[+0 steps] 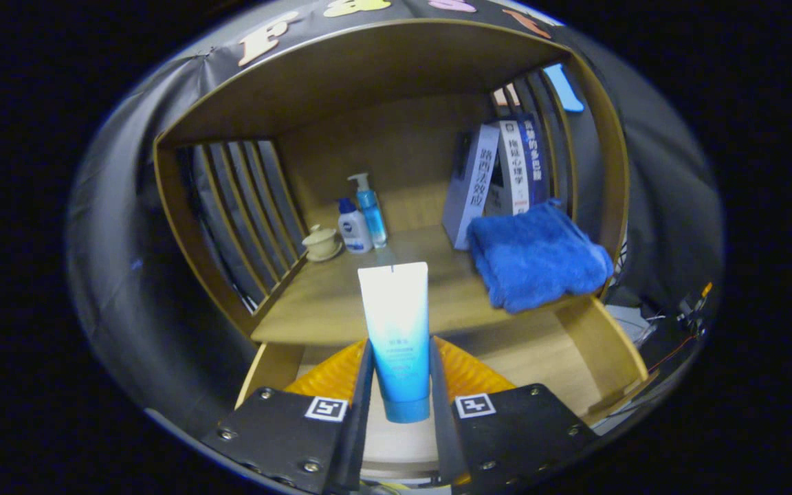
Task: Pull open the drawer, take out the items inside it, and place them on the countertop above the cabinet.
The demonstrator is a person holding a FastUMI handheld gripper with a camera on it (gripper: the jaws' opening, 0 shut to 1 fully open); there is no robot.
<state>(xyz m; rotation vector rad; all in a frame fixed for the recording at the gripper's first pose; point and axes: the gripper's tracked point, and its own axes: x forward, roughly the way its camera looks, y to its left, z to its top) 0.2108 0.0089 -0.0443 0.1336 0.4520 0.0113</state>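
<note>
White-to-blue squeeze tube (pixel 396 330) clamped between both fingers of the hand-held gripper (pixel 399 385), cap end down, flat crimped end up. Fingers closed to the tube's width, one pressing on each side of its lower blue half. Tube held upright, raised above the open drawer (pixel 561 364) and in front of the table (pixel 341 302), the wooden countertop of the cabinet. Upper white part of the tube overlapping the front edge of that surface in the gripper view; whether touching it, cannot tell.

On the table, toward the back left: small cream lidded cup on a saucer (pixel 321 243), short white bottle with a blue cap (pixel 354 228) just beside it, taller clear blue pump bottle (pixel 371 211) touching or nearly touching that one. On the right side: folded blue towel (pixel 535 256), hanging slightly over the front edge, with several books (pixel 499 175) standing upright and leaning behind it. Wooden hutch (pixel 382 75) with slatted sides enclosing the table from the back, top and both sides. Light wooden drawer floor visible beyond and to the right of the fingers.
</note>
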